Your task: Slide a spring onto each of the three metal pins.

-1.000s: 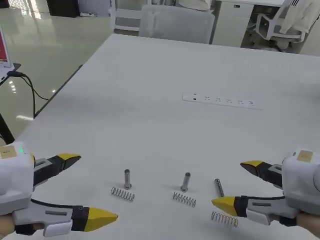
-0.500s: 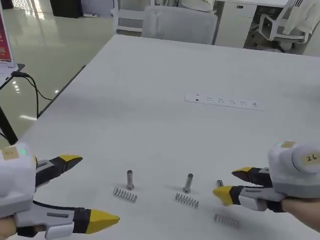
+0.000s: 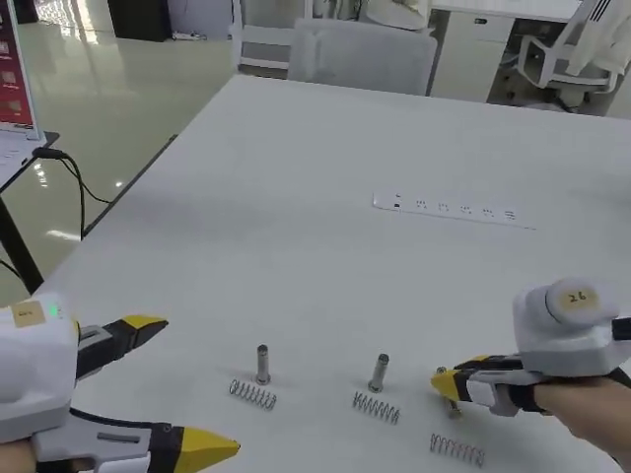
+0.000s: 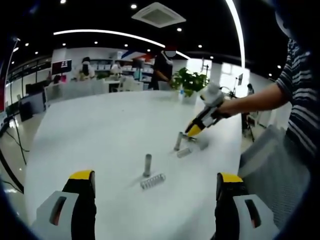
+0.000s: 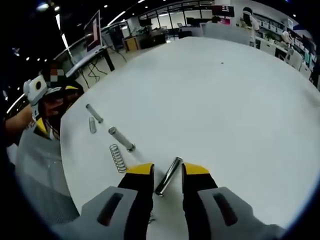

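Note:
Three short metal pins and three coil springs sit near the front of the white table. The left pin and middle pin stand upright, each with a spring lying just in front. My right gripper has narrowed its jaws around the right pin, which leans between the fingertips. The third spring lies loose in front of it. My left gripper hangs wide open at the near left, with the left pin and its spring ahead of it.
A white power strip lies flat across the table's middle right. The table's left edge drops to the floor, where a black cable hangs. Office chairs stand beyond the far edge.
My right gripper has swung left and down, rolled over, and narrowed from wide open onto the right pin. The left gripper has stayed put; the head camera shifted slightly.

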`<act>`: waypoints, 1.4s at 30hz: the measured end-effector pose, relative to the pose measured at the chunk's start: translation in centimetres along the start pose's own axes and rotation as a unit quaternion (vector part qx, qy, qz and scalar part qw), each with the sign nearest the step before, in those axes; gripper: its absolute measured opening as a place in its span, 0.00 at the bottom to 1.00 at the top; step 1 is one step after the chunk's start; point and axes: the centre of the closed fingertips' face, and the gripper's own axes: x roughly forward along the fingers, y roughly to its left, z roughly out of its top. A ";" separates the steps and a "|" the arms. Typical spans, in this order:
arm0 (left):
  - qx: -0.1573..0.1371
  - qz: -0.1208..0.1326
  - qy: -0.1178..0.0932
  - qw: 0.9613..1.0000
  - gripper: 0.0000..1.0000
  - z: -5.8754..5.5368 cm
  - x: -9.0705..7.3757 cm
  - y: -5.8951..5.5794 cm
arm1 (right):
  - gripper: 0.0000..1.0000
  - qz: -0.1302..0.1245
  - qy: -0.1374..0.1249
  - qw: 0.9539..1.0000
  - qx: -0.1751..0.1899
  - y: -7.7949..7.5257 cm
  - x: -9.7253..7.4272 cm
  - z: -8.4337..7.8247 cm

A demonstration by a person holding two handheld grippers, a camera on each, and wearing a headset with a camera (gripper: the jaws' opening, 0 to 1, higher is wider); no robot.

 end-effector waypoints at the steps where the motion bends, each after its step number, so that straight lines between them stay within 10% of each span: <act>1: -0.001 0.001 -0.001 1.000 0.98 0.0 0.0 0.1 | 0.19 -0.001 0.002 1.000 0.002 -0.1 0.1 0.0; 23: -0.009 0.005 0.001 1.000 0.98 -0.5 -0.3 0.2 | 0.05 -0.028 0.041 0.998 0.023 -0.9 1.1 -0.7; 42: -0.010 0.002 0.001 1.000 0.98 -0.6 -0.1 0.0 | 0.05 -0.013 -0.010 0.999 0.032 0.1 -0.8 0.1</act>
